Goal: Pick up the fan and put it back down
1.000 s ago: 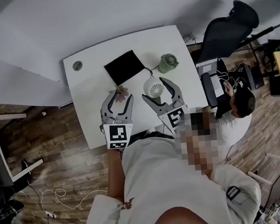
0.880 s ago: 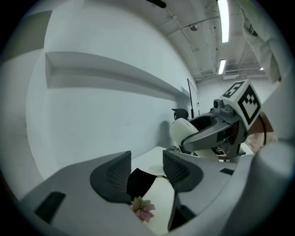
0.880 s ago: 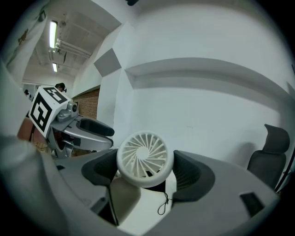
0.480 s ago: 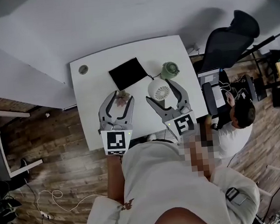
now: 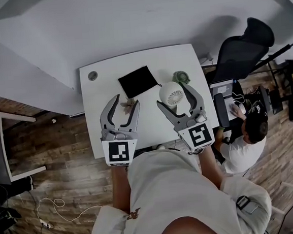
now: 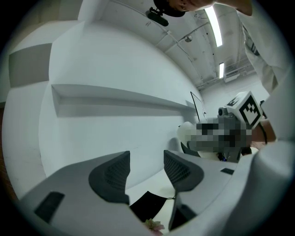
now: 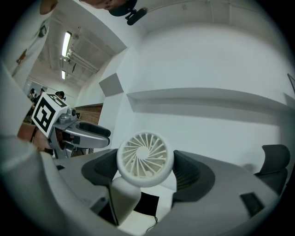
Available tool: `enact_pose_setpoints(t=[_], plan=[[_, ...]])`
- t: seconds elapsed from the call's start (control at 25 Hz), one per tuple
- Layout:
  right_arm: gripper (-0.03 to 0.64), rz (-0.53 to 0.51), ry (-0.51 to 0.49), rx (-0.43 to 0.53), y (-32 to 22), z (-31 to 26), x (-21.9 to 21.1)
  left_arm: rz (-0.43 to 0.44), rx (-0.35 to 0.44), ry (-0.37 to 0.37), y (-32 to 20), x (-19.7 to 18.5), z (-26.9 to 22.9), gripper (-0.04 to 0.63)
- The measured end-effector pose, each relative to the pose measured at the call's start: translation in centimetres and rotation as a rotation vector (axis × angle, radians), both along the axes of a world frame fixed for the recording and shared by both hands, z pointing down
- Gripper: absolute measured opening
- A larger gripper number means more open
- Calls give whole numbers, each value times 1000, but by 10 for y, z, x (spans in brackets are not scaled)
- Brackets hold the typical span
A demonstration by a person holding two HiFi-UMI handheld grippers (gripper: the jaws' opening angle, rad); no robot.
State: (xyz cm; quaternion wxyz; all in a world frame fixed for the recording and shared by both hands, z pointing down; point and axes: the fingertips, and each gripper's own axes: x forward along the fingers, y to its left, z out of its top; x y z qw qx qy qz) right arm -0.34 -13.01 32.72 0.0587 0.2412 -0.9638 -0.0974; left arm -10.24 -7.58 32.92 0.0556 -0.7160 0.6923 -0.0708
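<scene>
A small white fan [image 5: 173,94] with a round grille is held up off the white table [image 5: 102,123], its cable trailing down. My right gripper [image 5: 178,96] is shut on the fan's round head [image 7: 145,158], one pad on each side, the stand hanging below the jaws. My left gripper [image 5: 123,104] hovers beside it above the table, open, with nothing between its fingers [image 6: 114,177]. In the left gripper view the fan [image 6: 188,134] shows at the right, partly hidden.
On the table lie a black pad [image 5: 138,81], a small dried flower [image 5: 128,105], a green round object [image 5: 181,77] behind the fan and a grommet [image 5: 92,76]. A seated person [image 5: 242,138] and a black chair [image 5: 242,47] are at the right.
Both grippers have risen from the table, the right one carrying the fan up with it. The left stays open and empty.
</scene>
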Motion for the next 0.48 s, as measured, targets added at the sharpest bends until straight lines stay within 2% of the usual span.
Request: enact_pose_setpoints(t=[0.12, 0.28, 0.48], plan=[[370, -19, -40, 10, 1, -10, -1, -8, 3, -6, 0, 1, -4, 225], [370, -21, -39, 10, -5, -11, -2, -14, 22, 0, -5, 0, -8, 225], [370, -21, -38, 6, -11, -10, -4, -19, 9, 14, -10, -2, -6, 225]])
